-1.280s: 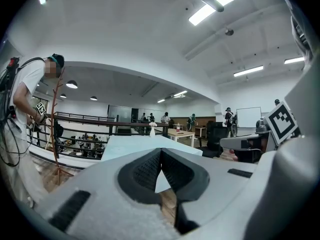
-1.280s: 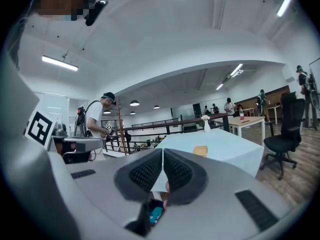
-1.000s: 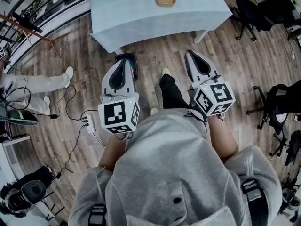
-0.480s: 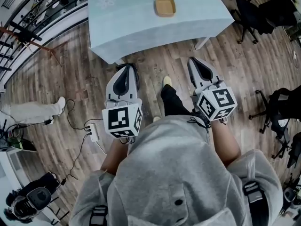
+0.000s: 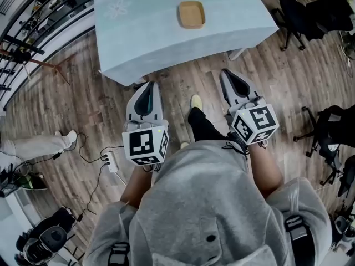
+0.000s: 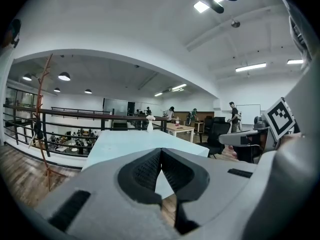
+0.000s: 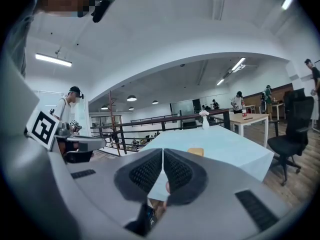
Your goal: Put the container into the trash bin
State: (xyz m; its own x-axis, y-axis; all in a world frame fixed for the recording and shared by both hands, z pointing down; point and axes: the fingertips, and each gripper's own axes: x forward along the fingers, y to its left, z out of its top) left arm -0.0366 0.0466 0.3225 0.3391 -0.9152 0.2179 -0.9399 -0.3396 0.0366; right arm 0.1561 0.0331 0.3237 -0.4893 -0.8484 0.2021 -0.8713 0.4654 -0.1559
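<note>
Table [image 5: 144, 37] nearer w/ tan sq. container [image 5: 191, 14]; left tool [image 5: 147, 85], right tool [image 5: 226, 73] closed, empty.

Both hand-held grippers [image 5: 147, 86] [image 5: 226, 75] closed, pointing forward

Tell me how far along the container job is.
Done: nothing yet; the container lies on the table, untouched. In hand: nothing; the left gripper and right gripper are both shut and empty, held short of the table's near edge. Left: reach the container, grip it, carry it to the bin, which no view shows, and drop it in.
</note>
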